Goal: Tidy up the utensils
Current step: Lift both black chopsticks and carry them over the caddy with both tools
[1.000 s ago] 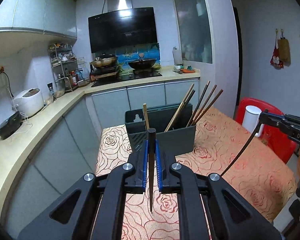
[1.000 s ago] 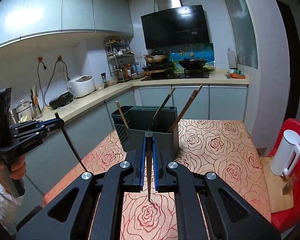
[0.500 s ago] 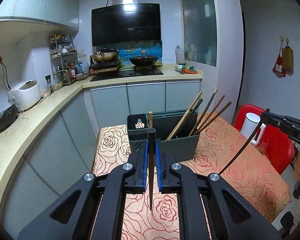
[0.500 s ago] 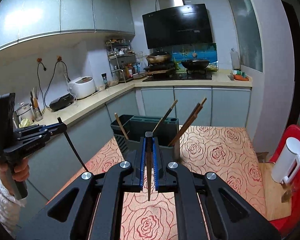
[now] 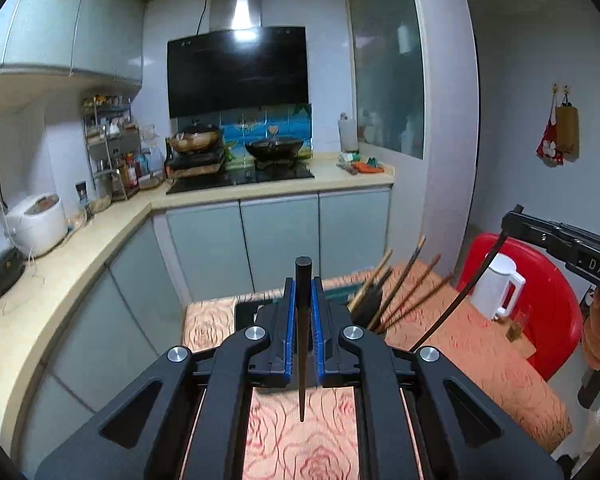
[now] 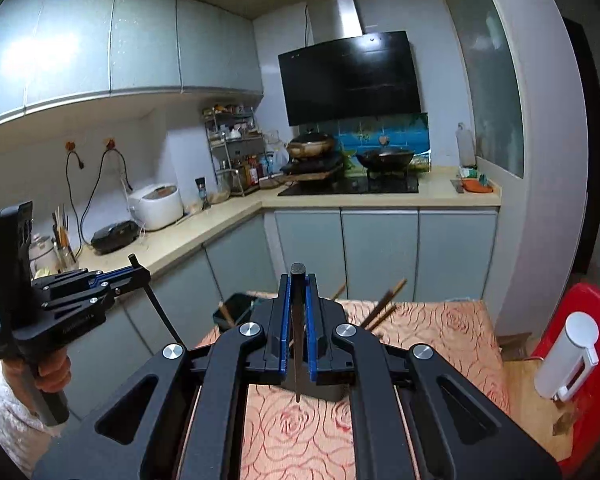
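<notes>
Left gripper (image 5: 303, 280) is clamping a dark chopstick (image 5: 302, 344) between its blue pads (image 5: 287, 332), tip hanging down past the fingers over the rose-patterned tablecloth (image 5: 300, 448). Right gripper (image 6: 299, 280) is pinching a second dark chopstick (image 6: 298, 340) the same way. The grey utensil holder (image 6: 236, 312) is sitting just beyond both sets of fingers, mostly hidden behind them, with wooden chopsticks (image 5: 404, 296) leaning out to the right of the fingertips. A white kettle (image 5: 498, 288) is standing further right.
</notes>
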Available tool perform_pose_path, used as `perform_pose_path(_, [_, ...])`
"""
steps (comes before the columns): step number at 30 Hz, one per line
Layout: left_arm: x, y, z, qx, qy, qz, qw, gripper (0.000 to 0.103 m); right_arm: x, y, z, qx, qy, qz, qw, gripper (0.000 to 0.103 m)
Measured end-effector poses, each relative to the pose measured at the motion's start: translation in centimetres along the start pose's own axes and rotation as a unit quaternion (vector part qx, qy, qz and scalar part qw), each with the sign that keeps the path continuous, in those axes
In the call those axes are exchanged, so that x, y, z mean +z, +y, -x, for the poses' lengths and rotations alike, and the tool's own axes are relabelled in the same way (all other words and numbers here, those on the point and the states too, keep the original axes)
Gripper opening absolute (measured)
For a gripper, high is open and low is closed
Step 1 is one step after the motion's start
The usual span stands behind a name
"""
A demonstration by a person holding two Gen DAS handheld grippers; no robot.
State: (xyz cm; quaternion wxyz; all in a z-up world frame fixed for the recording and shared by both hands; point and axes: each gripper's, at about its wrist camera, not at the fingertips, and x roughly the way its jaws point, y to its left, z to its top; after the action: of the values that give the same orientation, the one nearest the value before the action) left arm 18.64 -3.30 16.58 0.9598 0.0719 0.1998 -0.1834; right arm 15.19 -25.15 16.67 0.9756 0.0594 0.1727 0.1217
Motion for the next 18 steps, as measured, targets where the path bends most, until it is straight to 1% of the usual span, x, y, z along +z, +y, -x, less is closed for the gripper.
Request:
perform_pose_path(7, [3.7,-0.8,-1.9,0.007,-0.03,0.003,0.9995,0.007,2.4,-0.3,-1.7,-0.014,-0.017,-0.004,1.0,0.007])
perform_pose_path(12, [5.2,-1.4,-4.6,0.009,-0.024,0.006,0.9996,0.007,3.0,-0.8,-4.0,-0.025,-0.011,-0.007,1.0,0.007])
perform_pose_path(18, [5.4,-1.6,-7.8,0.017,-0.015,0.007,0.9997,0.007,2.8,-1.3,-6.3,-0.033,0.004,-0.009,0.999,0.007])
